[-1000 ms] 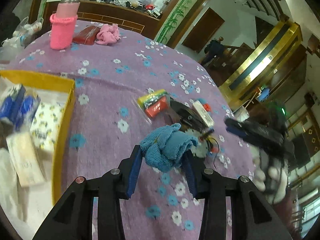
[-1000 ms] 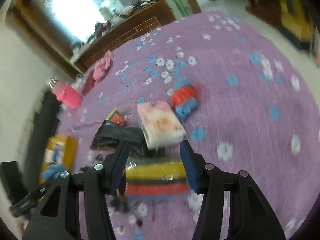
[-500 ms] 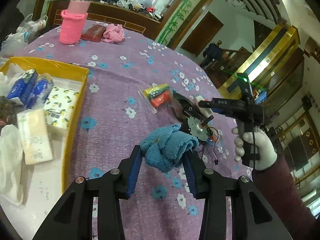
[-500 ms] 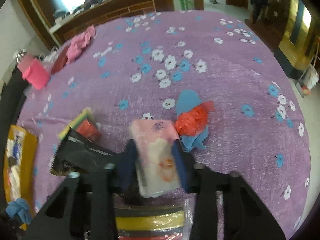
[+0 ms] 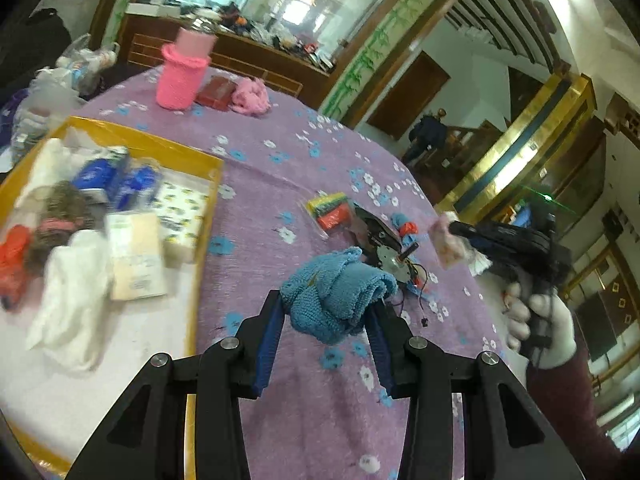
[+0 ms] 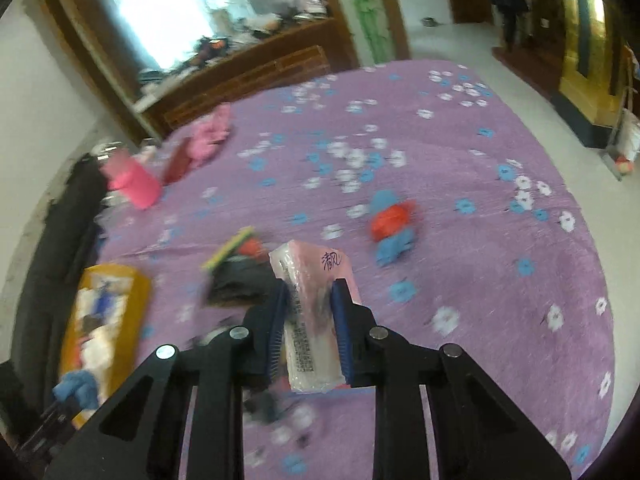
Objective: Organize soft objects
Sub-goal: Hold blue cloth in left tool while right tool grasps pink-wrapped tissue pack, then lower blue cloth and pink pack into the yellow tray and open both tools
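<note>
A blue cloth (image 5: 338,304) is clamped between the fingers of the left gripper (image 5: 326,322), bunched and held above the purple tablecloth (image 5: 320,400), as it was a second ago. Since then the yellow tray (image 5: 192,236) to the gripper's left has come much further into view; tissue packs (image 5: 136,256) and white cloths (image 5: 68,300) are seen lying in it, blurred.

A pink tissue pack (image 6: 310,320) is now gripped upright between the fingers of the right gripper (image 6: 308,330) and lifted off the tablecloth (image 6: 500,280); a second ago those fingers stood apart around a striped sponge pack. A red-and-blue bundle (image 6: 390,226) lies ahead to the right of that gripper, a black pouch (image 6: 236,284) just to its left, and the tray (image 6: 104,320) farther left.
</note>
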`<state>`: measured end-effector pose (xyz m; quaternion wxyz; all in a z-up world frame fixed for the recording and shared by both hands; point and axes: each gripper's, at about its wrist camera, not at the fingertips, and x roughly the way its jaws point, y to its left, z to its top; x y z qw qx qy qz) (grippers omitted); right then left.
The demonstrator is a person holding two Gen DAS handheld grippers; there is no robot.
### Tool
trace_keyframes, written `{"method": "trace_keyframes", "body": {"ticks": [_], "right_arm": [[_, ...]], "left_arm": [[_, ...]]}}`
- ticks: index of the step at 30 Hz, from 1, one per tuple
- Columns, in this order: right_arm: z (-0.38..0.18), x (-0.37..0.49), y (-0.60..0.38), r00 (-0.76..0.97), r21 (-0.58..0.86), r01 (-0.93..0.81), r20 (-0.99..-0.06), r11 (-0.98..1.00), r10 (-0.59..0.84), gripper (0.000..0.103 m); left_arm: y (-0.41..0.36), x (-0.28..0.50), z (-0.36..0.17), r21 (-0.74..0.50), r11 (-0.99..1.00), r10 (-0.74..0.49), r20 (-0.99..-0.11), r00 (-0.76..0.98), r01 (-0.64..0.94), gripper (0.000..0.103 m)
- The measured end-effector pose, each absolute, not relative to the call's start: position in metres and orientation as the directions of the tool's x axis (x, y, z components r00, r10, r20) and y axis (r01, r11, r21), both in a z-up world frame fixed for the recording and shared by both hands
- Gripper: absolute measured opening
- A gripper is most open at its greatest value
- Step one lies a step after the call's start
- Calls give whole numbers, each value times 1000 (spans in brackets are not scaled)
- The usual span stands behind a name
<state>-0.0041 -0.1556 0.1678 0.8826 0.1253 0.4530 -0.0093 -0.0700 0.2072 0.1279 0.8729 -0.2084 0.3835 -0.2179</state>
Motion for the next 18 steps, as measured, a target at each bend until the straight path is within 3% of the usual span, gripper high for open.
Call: {"method": "trace_keyframes", "body": {"ticks": [11, 18], "right_arm": [[174, -44, -18, 517, 398, -175, -741, 900, 429, 21], [150, -51, 73, 397, 452, -306, -739, 838, 544, 21]], "left_arm": [[302, -124, 111, -504, 864, -357, -619, 700, -5, 40], [340, -135, 94, -481, 865, -266, -679, 685, -141, 40]]}}
